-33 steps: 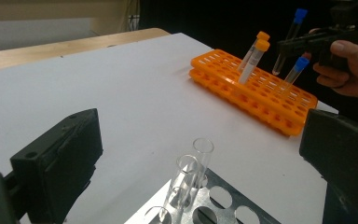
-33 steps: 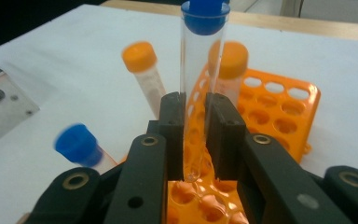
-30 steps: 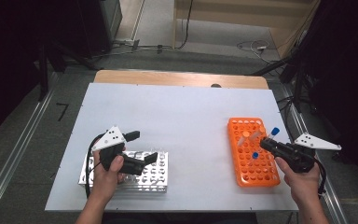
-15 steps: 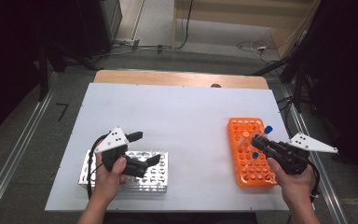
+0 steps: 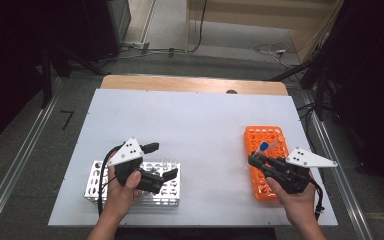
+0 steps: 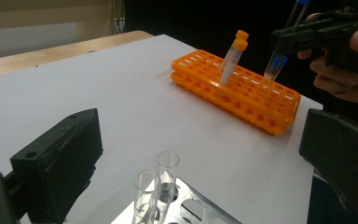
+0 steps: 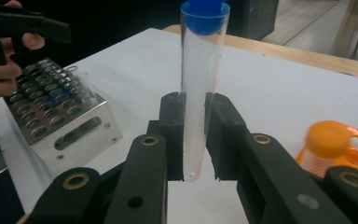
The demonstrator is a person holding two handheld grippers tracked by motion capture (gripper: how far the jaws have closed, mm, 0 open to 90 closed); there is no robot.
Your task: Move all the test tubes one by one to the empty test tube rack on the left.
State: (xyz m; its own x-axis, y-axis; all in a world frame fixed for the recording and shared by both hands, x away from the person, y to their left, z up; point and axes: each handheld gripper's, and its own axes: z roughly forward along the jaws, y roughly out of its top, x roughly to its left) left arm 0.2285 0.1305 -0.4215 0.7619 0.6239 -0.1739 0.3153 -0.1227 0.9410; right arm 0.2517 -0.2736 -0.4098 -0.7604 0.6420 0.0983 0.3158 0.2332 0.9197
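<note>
White tabletop (image 5: 200, 125) lies before you, with a strip of bare wood along its far edge and dark floor and cables beyond.

Since a second ago, your right gripper (image 5: 254, 161) has pulled back from the far part of the orange rack (image 5: 265, 137) toward its near end and turned to point left. It now carries a clear blue-capped tube (image 7: 200, 88) raised above the rack. Your left gripper (image 5: 161, 161) has swung slightly to the right over the metal rack (image 5: 96, 186); that rack has not moved.

Your right gripper is clamped on the blue-capped tube: in the right gripper view both black pads press the glass on either side, the tube upright, its rounded bottom just below the pads and the cap cut off by the top edge. Your left gripper's jaws stand wide apart and grip nothing.

In the high view your left hand (image 5: 125, 187) covers the middle of the metal rack and your right hand (image 5: 292, 197) hides the near end of the orange rack. The tube is a small blue speck there. In the left gripper view the metal rack is cut off at the bottom.

Two empty clear tubes (image 6: 167, 179) stand in the metal rack between your left jaws. An orange-capped tube (image 6: 231, 58) leans in the orange rack, and another tube with a blue end (image 6: 274, 70) stands just beside it, below your right gripper. The two racks sit well apart, white surface between them.
</note>
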